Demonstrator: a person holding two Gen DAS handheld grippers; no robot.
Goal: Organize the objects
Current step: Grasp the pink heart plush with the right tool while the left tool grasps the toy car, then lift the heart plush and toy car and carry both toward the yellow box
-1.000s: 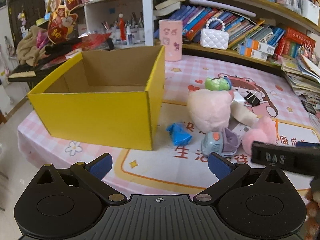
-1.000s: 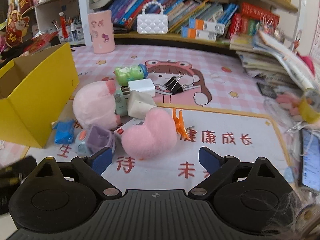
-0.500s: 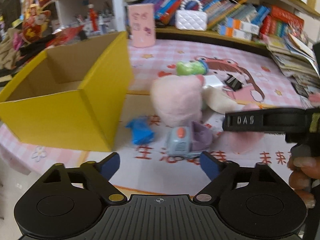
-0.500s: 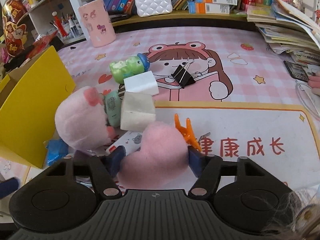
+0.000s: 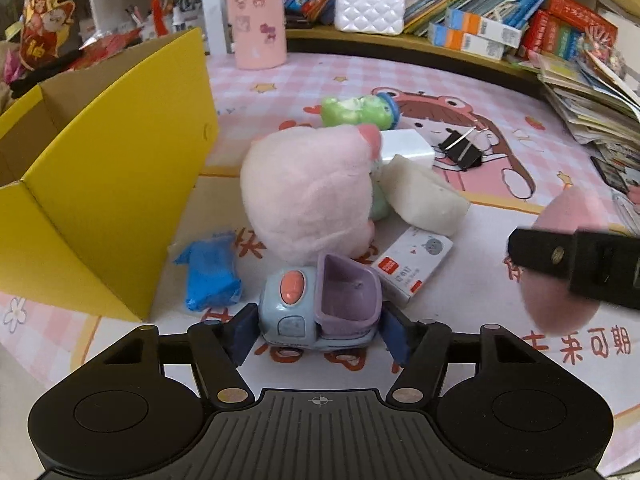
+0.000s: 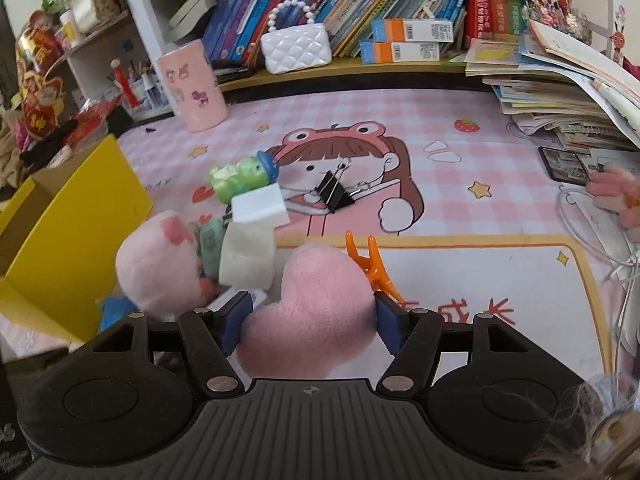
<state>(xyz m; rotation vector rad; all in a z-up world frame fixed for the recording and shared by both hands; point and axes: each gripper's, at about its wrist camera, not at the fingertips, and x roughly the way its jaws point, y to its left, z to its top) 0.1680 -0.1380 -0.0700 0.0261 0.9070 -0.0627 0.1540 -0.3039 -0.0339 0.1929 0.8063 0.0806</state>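
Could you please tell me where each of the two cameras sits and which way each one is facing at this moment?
Left wrist: on the left gripper, looking forward along its jaws at the toy car between them; the right gripper's black body intrudes from the right.
Right wrist: on the right gripper, facing the bookshelf over the pink heart plush between its jaws.
Shared: yellow box, black binder clip, white purse.

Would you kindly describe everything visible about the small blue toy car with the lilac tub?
The small pale-blue plastic toy car stands upright on the printed pink mat, carrying an open lilac tub behind a salmon oval button. It sits between the left tongs, whose blue pads flank it closely; contact is unclear. A white card box lies just beyond.
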